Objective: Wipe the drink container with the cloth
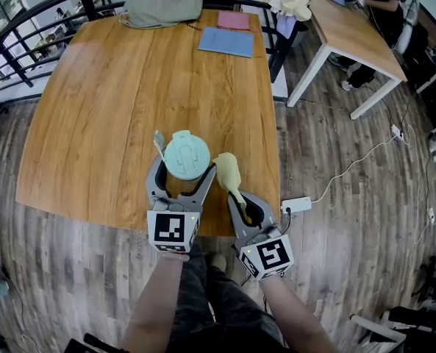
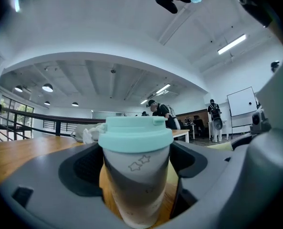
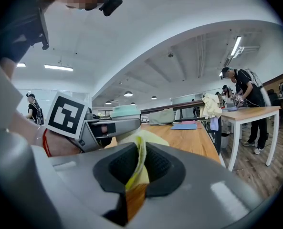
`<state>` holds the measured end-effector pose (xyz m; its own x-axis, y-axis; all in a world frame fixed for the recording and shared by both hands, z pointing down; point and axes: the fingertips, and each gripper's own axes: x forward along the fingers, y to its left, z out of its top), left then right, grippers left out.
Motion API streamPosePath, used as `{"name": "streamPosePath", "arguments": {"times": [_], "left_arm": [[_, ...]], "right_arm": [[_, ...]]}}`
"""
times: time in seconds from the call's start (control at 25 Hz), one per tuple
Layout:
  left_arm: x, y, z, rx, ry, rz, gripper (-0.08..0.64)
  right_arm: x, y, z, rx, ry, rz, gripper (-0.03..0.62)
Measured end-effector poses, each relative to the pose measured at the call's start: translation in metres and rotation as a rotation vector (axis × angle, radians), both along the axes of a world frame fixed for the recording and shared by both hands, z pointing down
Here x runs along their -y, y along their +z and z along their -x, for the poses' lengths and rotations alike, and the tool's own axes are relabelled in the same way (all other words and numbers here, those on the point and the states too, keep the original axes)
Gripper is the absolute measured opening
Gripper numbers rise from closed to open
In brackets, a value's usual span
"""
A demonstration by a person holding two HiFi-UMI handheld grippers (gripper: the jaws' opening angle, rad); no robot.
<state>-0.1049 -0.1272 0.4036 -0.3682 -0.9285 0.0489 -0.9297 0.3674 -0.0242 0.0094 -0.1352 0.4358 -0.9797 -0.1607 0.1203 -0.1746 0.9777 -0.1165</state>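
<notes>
Our left gripper (image 1: pixel 184 169) brackets the mint-lidded cup (image 1: pixel 187 155) loosely. Our right gripper (image 1: pixel 234 195) pinches the yellow cloth (image 1: pixel 227 169) beside it, so wiping looks unfinished.

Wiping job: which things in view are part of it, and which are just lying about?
Part of the job: cup, cloth.
Lying about: grey bag, blue sheet, pink sheet, power strip, white table.
</notes>
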Motion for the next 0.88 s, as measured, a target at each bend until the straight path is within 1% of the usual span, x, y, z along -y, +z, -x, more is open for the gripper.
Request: {"name": "streamPosePath", "arguments": {"times": [0.08, 0.28, 0.48, 0.68, 0.88], "left_arm": [[0.003, -0.003, 0.002, 0.016, 0.004, 0.011, 0.410], [0.009, -0.004, 0.007, 0.002, 0.020, 0.033, 0.414], [0.007, -0.002, 0.008, -0.015, 0.105, 0.029, 0.414], [0.002, 0.001, 0.013, -0.067, 0.200, 0.012, 0.414], [0.001, 0.001, 0.024, -0.144, 0.285, -0.018, 0.414]], "right_arm": [[0.000, -0.001, 0.001, -0.006, -0.002, -0.007, 0.035], [0.000, -0.005, 0.003, -0.012, -0.003, -0.021, 0.034], [0.002, -0.010, 0.006, 0.003, 0.002, -0.017, 0.034], [-0.004, -0.014, 0.017, 0.008, -0.037, -0.018, 0.034], [-0.012, -0.018, 0.040, -0.024, -0.109, -0.061, 0.034]]}}
